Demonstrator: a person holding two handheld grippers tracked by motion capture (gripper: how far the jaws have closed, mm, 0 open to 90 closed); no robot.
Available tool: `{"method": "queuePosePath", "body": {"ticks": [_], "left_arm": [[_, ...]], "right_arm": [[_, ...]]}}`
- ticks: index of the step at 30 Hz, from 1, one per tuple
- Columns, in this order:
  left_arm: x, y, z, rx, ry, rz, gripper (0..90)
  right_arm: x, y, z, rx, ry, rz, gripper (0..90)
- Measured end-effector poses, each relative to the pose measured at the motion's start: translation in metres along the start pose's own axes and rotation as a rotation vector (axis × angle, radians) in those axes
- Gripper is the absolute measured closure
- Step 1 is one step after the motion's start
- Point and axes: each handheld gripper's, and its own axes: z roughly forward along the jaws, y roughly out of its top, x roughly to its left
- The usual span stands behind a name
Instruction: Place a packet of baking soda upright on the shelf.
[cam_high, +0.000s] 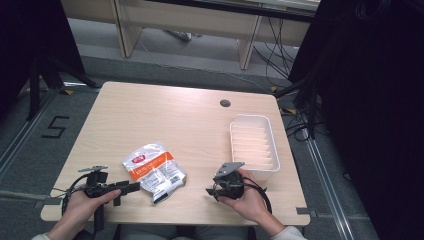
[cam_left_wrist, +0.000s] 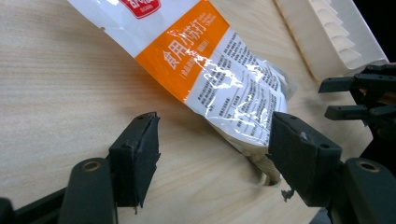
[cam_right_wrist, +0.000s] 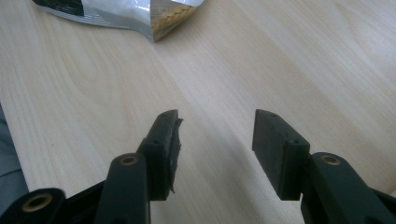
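Left gripper (cam_high: 131, 187), at the lower left of the high view, has its 2 jaws spread wide, holding nothing, just beside the lower end of the orange-and-white packet (cam_high: 155, 171). Right gripper (cam_high: 212, 190), lower centre, also gapes wide and empty over the bare wooden surface (cam_high: 165, 120). Behind it, centre right, sits a white ribbed tray (cam_high: 253, 143).

— What's the worktop (cam_high: 165, 112) made of?
— Pale wood-grain laminate, smooth and matt.
— And the pouch (cam_left_wrist: 219, 70)?
— Glossy plastic film, crinkled, catching glare (silvery at its sealed end).
— The tray (cam_high: 252, 125)?
— Off-white plastic, ribbed inside, dull sheen.
— The left gripper (cam_left_wrist: 212, 156)?
— Matt black plastic, pads rough-edged; the right gripper (cam_right_wrist: 215, 144) looks alike.
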Motion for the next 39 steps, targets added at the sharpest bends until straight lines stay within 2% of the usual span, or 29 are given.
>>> {"method": "queuePosePath", "body": {"ticks": [1, 7, 8, 12, 13, 15, 18, 23, 26, 27, 29, 31, 32, 33, 36, 37, 39], "left_arm": [[0.0, 0.0, 0.002, -0.009, 0.005, -0.009, 32.9], [0.005, 0.006, 0.006, 0.001, 0.026, -0.011, 33.5], [0.005, 0.009, 0.01, -0.017, 0.042, -0.033, 33.5], [0.009, 0.016, 0.013, -0.006, 0.061, -0.044, 33.9], [0.009, 0.017, 0.016, -0.034, 0.063, -0.057, 34.0], [0.01, 0.02, 0.017, -0.045, 0.073, -0.071, 35.0], [0.012, 0.023, 0.021, -0.042, 0.057, -0.081, 36.2], [0.013, 0.027, 0.026, -0.054, 0.055, -0.094, 38.4], [0.014, 0.028, 0.03, -0.06, 0.032, -0.104, 40.6], [0.014, 0.029, 0.032, -0.055, 0.019, -0.122, 41.9], [0.014, 0.029, 0.034, -0.06, 0.014, -0.125, 42.8], [0.013, 0.03, 0.037, -0.063, 0.01, -0.139, 43.4], [0.014, 0.03, 0.039, -0.071, 0.003, -0.134, 44.3], [0.013, 0.031, 0.041, -0.064, -0.006, -0.145, 45.7], [0.012, 0.032, 0.044, -0.066, -0.007, -0.131, 47.6], [0.012, 0.032, 0.046, -0.07, -0.006, -0.134, 49.1], [0.012, 0.033, 0.047, -0.062, 0.009, -0.123, 54.4]], "right_arm": [[-0.002, 0.0, 0.001, -0.023, 0.03, -0.039, 51.8], [0.001, 0.001, 0.0, -0.015, 0.016, -0.032, 51.8], [0.002, 0.001, 0.0, -0.018, 0.032, -0.043, 51.9], [0.001, 0.002, -0.002, -0.008, 0.024, -0.062, 51.9], [0.001, 0.002, -0.001, -0.009, 0.028, -0.056, 51.9], [0.0, 0.001, 0.001, -0.026, 0.025, -0.059, 51.9], [0.001, 0.001, 0.002, -0.017, 0.03, -0.046, 51.9], [0.003, 0.001, 0.001, -0.01, 0.027, -0.031, 51.9], [0.001, 0.001, 0.002, -0.016, 0.019, -0.055, 51.8], [0.001, 0.001, 0.002, -0.014, 0.028, -0.055, 51.8], [0.002, 0.001, 0.001, -0.003, 0.03, -0.044, 51.8], [0.001, 0.002, 0.0, 0.011, 0.031, -0.05, 51.8], [0.0, 0.001, 0.001, 0.006, 0.028, -0.073, 51.8], [0.0, 0.001, 0.001, 0.013, 0.029, -0.07, 52.0], [0.001, 0.001, 0.001, 0.015, 0.028, -0.065, 52.0], [0.001, 0.001, 0.0, 0.024, 0.029, -0.051, 52.0], [0.001, 0.0, 0.002, 0.011, 0.027, -0.054, 52.0]]}}
